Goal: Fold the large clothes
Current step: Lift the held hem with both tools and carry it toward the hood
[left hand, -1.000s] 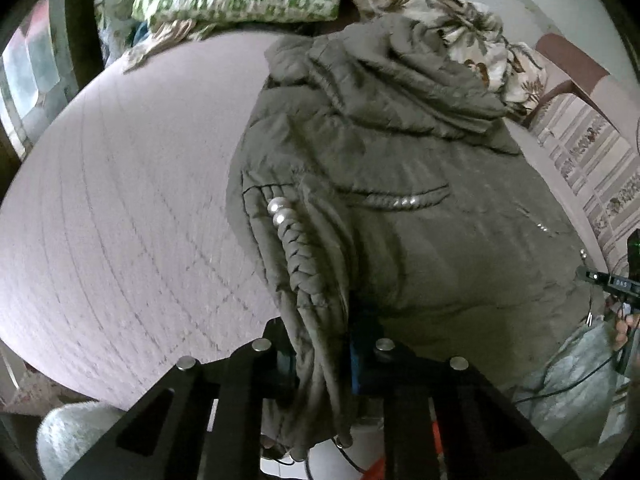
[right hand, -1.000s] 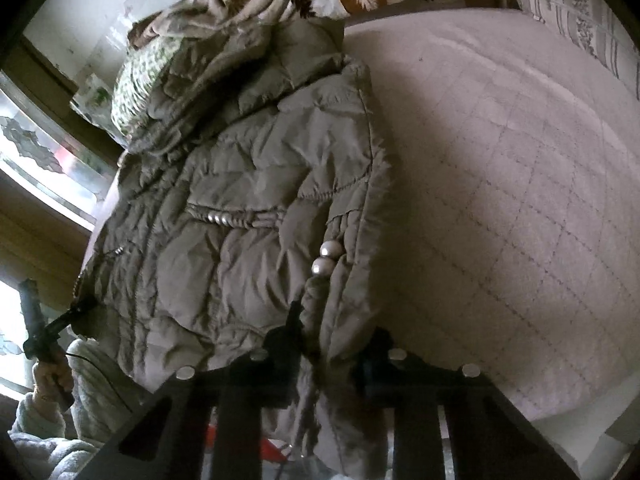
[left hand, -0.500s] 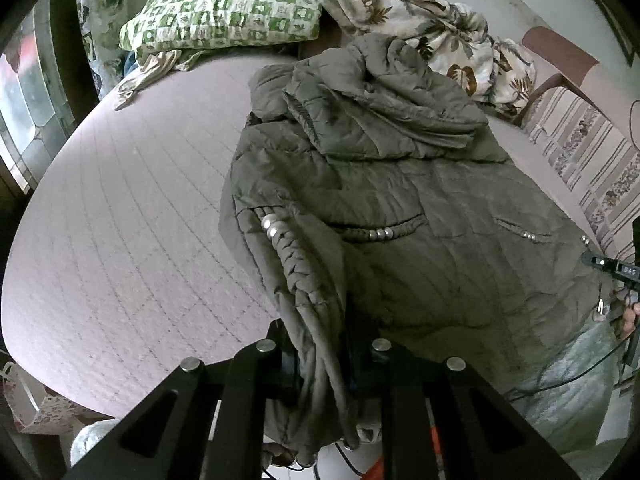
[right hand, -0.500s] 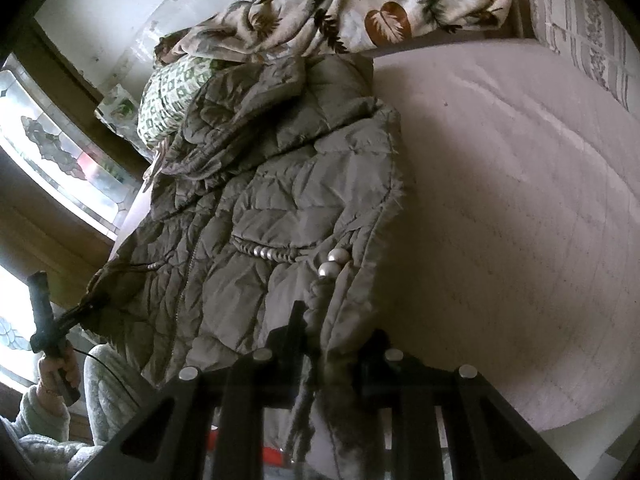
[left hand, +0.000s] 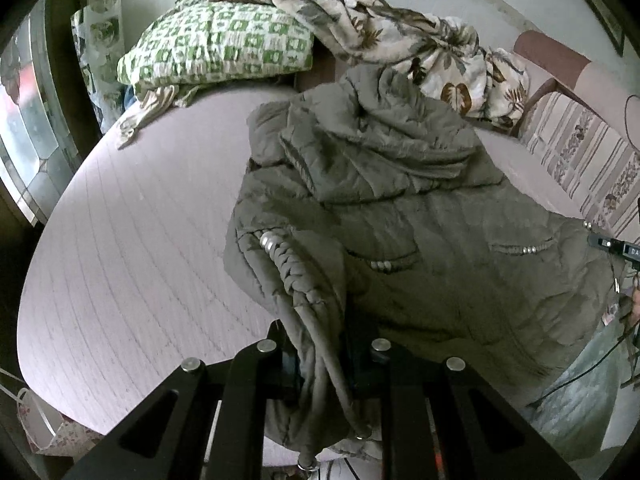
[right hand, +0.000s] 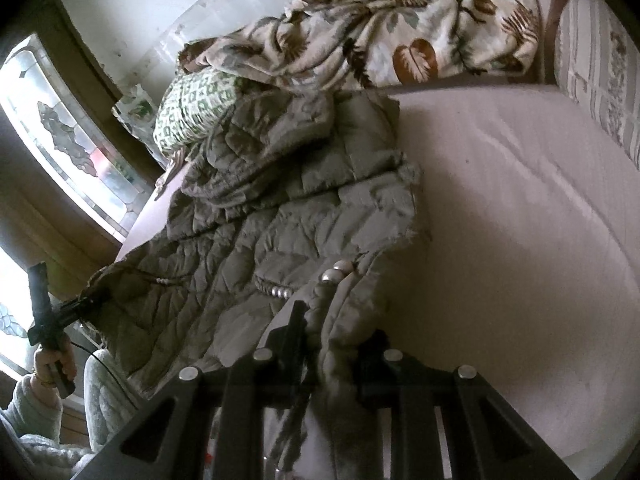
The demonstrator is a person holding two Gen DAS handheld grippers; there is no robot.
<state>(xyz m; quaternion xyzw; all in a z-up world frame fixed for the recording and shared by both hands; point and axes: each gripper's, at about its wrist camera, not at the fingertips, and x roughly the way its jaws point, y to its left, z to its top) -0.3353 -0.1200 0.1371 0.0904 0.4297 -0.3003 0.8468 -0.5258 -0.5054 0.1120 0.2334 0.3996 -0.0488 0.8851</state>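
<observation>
While the olive quilted jacket point(left hand: 400, 240) is lying spread lengthwise along the bed point(left hand: 132, 248), hood bunching toward the head edge by the green checked pillow point(left hand: 216, 48), no fold is showing yet, so the task is looking barely started. The left gripper point(left hand: 320, 356) is clamping one hem corner at the bed's near edge, jaws pinching the bunched fabric and braided drawcord. The right gripper point(right hand: 332, 344) is pinching the opposite hem corner the same way. Judging from this, every fold is remaining. The shell is looking puffy, stitched in channels, matte, with metallic beads at the pockets; bulky, probably springing back. The floral blanket point(right hand: 400, 28) is crowding the head edge.
</observation>
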